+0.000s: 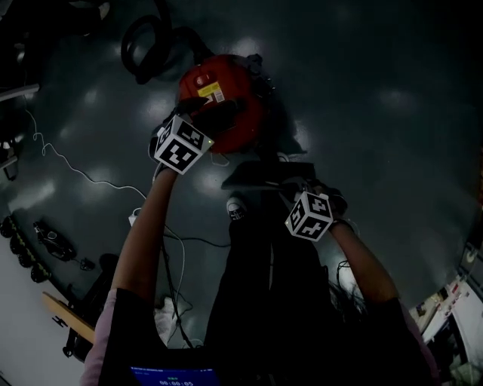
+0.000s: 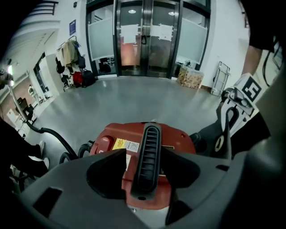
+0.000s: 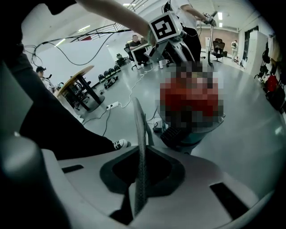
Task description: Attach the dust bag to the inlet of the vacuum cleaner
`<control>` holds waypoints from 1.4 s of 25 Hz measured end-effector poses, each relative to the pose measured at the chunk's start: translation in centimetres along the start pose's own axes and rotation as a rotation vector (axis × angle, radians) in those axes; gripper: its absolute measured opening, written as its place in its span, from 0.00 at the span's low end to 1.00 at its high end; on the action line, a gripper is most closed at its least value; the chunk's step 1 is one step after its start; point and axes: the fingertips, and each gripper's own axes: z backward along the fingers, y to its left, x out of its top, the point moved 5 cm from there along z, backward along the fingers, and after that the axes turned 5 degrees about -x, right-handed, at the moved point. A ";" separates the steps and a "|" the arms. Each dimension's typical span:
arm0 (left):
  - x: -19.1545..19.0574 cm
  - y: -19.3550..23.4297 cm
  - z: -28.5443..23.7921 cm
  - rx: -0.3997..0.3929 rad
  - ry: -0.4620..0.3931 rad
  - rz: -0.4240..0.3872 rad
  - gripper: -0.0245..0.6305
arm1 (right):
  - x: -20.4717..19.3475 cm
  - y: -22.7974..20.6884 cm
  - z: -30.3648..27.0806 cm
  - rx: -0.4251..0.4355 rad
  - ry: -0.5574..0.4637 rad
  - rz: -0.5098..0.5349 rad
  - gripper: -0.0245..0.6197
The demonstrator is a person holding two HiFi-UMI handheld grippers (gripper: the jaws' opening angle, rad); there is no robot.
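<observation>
Red vacuum (image 2: 180, 137), left gripper (image 2: 145, 154) angled steeply down

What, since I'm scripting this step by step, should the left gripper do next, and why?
Probably close the left gripper on the black handle of the red vacuum cleaner: its open jaws straddle it, and the right gripper is shut on the flat dust bag.

Very dim in the head view, with glare patches on the floor (image 1: 392, 98) toward 12 and 2 o'clock; only the red vacuum cleaner (image 1: 200, 79) with clear colour. Far brighter in both gripper views, lit by ceiling lamps (image 2: 132, 11) at 12 o'clock. Strong fisheye bending and black corners. Soft blur near the lens at 6 o'clock.
</observation>
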 end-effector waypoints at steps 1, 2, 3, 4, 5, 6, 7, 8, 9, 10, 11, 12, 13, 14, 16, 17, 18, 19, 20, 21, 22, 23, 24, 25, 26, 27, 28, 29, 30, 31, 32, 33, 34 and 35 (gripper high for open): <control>0.2 0.1 -0.4 -0.008 0.001 -0.023 0.38 | 0.0 -0.3 -0.4 -0.009 -0.001 -0.006 0.10; 0.3 0.1 -0.8 -0.020 0.007 -0.047 0.38 | -0.1 -0.5 -0.7 -0.020 -0.005 -0.014 0.10; 0.3 -0.1 -1.3 -0.036 0.019 -0.070 0.38 | -0.1 -0.7 -0.9 -0.030 -0.011 -0.025 0.10; 0.1 -0.4 -1.8 -0.057 0.033 -0.092 0.38 | -0.1 -0.8 -1.3 -0.042 -0.016 -0.035 0.10; -0.2 -0.7 -2.3 -0.082 0.045 -0.109 0.35 | -0.2 -1.0 -1.6 -0.057 -0.018 -0.042 0.10; -0.4 -0.9 -2.7 -0.105 0.050 -0.118 0.30 | -0.3 -1.3 -2.1 -0.077 -0.016 -0.043 0.10; -0.6 -0.9 -2.9 -0.119 0.051 -0.120 0.30 | -0.5 -1.7 -2.5 -0.097 -0.014 -0.041 0.10; -0.6 -0.8 -3.1 -0.126 0.049 -0.118 0.30 | -0.6 -2.1 -2.7 -0.118 -0.012 -0.038 0.10; -0.6 -0.7 -3.2 -0.129 0.047 -0.115 0.29 | -0.8 -2.6 -2.9 -0.135 -0.012 -0.028 0.10; -0.6 -0.7 -3.2 -0.130 0.045 -0.113 0.29 | -0.8 -3.0 -3.0 -0.147 -0.010 -0.009 0.10; -0.6 -0.7 -3.2 -0.130 0.041 -0.111 0.29 | -0.7 -3.2 -3.1 -0.157 -0.006 0.019 0.10; -0.7 -0.7 -3.2 -0.132 0.036 -0.110 0.29 | -0.6 -3.4 -3.2 -0.170 0.001 0.049 0.10; -0.8 -0.7 -3.2 -0.133 0.030 -0.110 0.29 | -0.5 -3.6 -3.5 -0.184 0.007 0.069 0.10; -0.9 -0.7 -3.2 -0.134 0.023 -0.109 0.29 | -0.5 -3.9 -3.8 -0.197 0.011 0.071 0.10; -1.0 -0.6 -3.3 -0.137 0.011 -0.108 0.29 | -0.5 -5.0 -4.4 -0.210 0.012 0.017 0.11; -1.1 -0.6 -3.3 -0.138 0.004 -0.106 0.29 | -0.6 -5.6 -4.7 -0.210 0.010 -0.019 0.12; -1.1 -0.5 -3.3 -0.138 -0.002 -0.106 0.29 | -0.6 -6.1 -4.9 -0.206 0.010 -0.046 0.13; -1.1 -0.5 -3.3 -0.138 -0.009 -0.105 0.30 | -0.5 -6.4 -5.1 -0.202 0.011 -0.057 0.13; -1.0 -0.5 -3.2 -0.137 -0.015 -0.106 0.30 | -0.5 -6.6 -5.3 -0.200 0.012 -0.055 0.14; -1.1 -0.5 -3.2 -0.135 -0.020 -0.108 0.30 | -0.5 -6.6 -5.4 -0.200 0.011 -0.044 0.14; -1.1 -0.5 -3.2 -0.133 -0.025 -0.111 0.30 | -0.5 -6.6 -5.5 -0.202 0.008 -0.029 0.14; -1.2 -0.5 -3.2 -0.131 -0.029 -0.113 0.30 | -0.5 -6.6 -5.6 -0.205 0.003 -0.018 0.14; -1.3 -0.5 -3.2 -0.130 -0.032 -0.115 0.30 | -0.5 -6.6 -5.7 -0.206 -0.003 -0.024 0.14; -1.4 -0.4 -3.2 -0.128 -0.035 -0.115 0.30 | -0.5 -6.7 -5.9 -0.199 -0.010 -0.060 0.14; -1.5 -0.4 -3.3 -0.128 -0.037 -0.115 0.30 | -0.6 -6.9 -6.0 -0.186 -0.020 -0.133 0.14; -1.5 -0.4 -3.4 -0.128 -0.039 -0.114 0.30 | -0.9 -7.1 -6.1 -0.170 -0.036 -0.236 0.14; -1.6 -0.4 -3.4 -0.130 -0.040 -0.112 0.30 | -1.3 -7.2 -6.2 -0.155 -0.058 -0.352 0.15; -1.6 -0.4 -3.5 -0.132 -0.041 -0.111 0.30 | -1.7 -7.3 -6.3 -0.139 -0.080 -0.462 0.15; -1.5 -0.5 -3.5 -0.133 -0.043 -0.110 0.30 | -2.2 -7.4 -6.4 -0.121 -0.099 -0.548 0.15; -1.5 -0.5 -3.5 -0.132 -0.044 -0.109 0.30 | -2.4 -7.5 -6.4 -0.105 -0.109 -0.589 0.15; -1.5 -0.5 -3.4 -0.130 -0.044 -0.109 0.30 | -2.4 -7.7 -6.4 -0.098 -0.104 -0.562 0.15; -1.5 -0.5 -3.4 -0.128 -0.043 -0.107 0.30 | -2.0 -7.8 -6.3 -0.105 -0.076 -0.455 0.15; -1.5 -0.5 -3.4 -0.127 -0.042 -0.105 0.30 | -1.4 -7.9 -6.2 -0.124 -0.031 -0.288 0.16; -1.5 -0.5 -3.5 -0.127 -0.041 -0.103 0.30 | -0.8 -7.8 -6.2 -0.143 0.018 -0.111 0.16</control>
